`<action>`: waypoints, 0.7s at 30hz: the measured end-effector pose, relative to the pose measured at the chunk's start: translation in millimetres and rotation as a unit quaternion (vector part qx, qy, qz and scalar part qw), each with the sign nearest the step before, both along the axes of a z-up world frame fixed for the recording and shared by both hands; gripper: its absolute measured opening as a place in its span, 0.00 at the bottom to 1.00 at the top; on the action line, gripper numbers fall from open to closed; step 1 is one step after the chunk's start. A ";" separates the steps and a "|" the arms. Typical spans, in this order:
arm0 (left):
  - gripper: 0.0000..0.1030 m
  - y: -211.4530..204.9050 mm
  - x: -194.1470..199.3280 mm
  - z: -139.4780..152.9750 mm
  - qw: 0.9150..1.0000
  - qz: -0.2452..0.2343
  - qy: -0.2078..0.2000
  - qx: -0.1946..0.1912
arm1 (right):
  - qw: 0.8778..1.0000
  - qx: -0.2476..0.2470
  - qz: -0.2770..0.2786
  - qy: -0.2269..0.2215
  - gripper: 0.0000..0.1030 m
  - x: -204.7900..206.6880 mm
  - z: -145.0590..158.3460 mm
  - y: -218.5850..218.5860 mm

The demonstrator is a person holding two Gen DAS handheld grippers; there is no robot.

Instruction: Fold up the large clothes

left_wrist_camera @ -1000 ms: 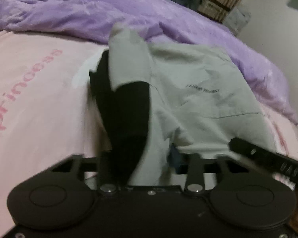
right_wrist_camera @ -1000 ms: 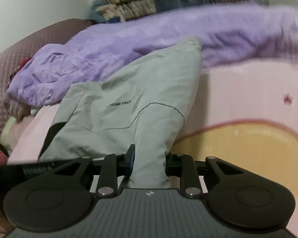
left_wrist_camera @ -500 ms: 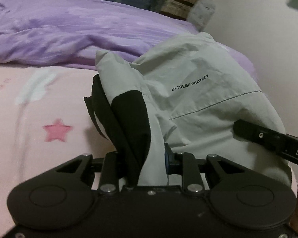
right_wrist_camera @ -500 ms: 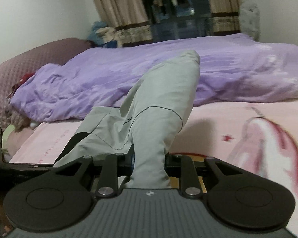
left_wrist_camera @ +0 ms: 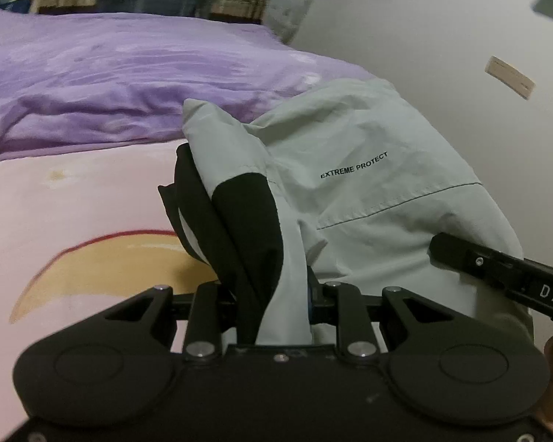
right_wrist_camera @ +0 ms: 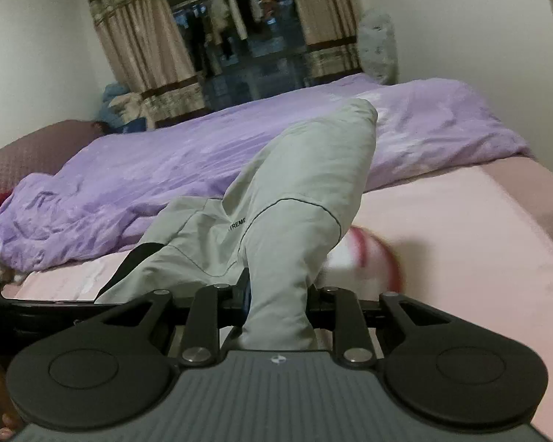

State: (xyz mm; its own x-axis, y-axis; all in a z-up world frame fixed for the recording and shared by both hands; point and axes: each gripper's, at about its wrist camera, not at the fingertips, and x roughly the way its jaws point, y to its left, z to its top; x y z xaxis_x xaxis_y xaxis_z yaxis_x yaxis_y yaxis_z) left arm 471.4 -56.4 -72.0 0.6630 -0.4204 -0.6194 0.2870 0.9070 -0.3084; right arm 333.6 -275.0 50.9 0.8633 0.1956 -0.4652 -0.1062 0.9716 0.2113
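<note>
Both sets of jaws are clamped on cloth: the left gripper pinches a bunched stretch of a pale grey-green jacket where a black panel meets the lighter fabric, and the right gripper pinches a plain grey-green stretch of the same garment, which rises between its fingers in a tall peak. The jacket, lettered "EXTREME PROTECT" on one panel, hangs lifted between the two tools above a pink blanket printed with a yellow-and-red shape, with a rumpled purple duvet heaped behind it and curtains framing a dark window at the far wall. In the left view the right tool's black body crosses the lower right edge just beside the cloth, so the two grips appear close together. The step in hand looks like carrying a held edge over to make a fold, with the garment not yet laid flat. Done well, it calls for keeping both pinches firm and level, drawing the tools apart enough to take the slack out of the span between them, then lowering the cloth onto the bare pink area rather than the duvet, and letting go only once the edge lies straight. The slippery shell fabric may slide or bunch if either side sags.
</note>
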 end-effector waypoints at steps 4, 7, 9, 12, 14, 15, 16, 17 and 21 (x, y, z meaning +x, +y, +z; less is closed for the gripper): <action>0.22 -32.6 -0.2 -4.7 1.000 -0.026 0.003 0.001 | 1.000 0.006 -0.019 -0.002 0.27 -10.1 -5.3 -32.8; 0.22 -52.1 4.3 -17.2 0.999 -0.038 0.008 0.006 | 0.999 0.010 -0.039 0.003 0.27 -13.0 -23.6 -55.8; 0.22 -59.8 14.6 -36.3 0.999 -0.043 0.023 0.009 | 0.998 0.020 -0.051 0.018 0.28 -9.8 -41.4 -72.0; 0.30 -71.5 24.1 -75.7 0.997 -0.047 0.049 0.023 | 0.996 0.029 -0.067 0.056 0.33 3.6 -80.0 -89.3; 0.54 -66.5 23.0 -95.8 0.998 -0.035 0.045 0.024 | 0.993 0.019 -0.084 0.086 0.60 10.4 -110.3 -102.0; 0.64 -57.9 23.9 -106.0 0.998 -0.029 0.047 0.009 | 0.990 0.019 -0.099 0.097 0.67 11.7 -125.2 -107.5; 0.69 -50.0 24.3 -110.6 0.998 -0.021 0.051 -0.003 | 0.989 0.032 -0.112 0.094 0.72 8.3 -132.3 -113.8; 0.76 -39.6 24.9 -114.0 0.999 -0.005 0.050 -0.014 | 0.988 0.043 -0.122 0.084 0.71 2.4 -133.5 -118.4; 0.80 -26.7 17.7 -80.9 0.998 0.061 -0.025 0.016 | 0.971 -0.009 -0.240 -0.010 0.53 -30.6 -93.9 -116.5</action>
State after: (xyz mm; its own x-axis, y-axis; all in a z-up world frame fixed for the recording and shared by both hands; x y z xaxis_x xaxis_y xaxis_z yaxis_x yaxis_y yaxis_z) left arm 489.1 -83.2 -152.9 0.7389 -0.3153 -0.5955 0.1877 0.9451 -0.2674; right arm 303.0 -391.5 -43.0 0.8617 -0.2393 -0.4473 0.3558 0.9136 0.1966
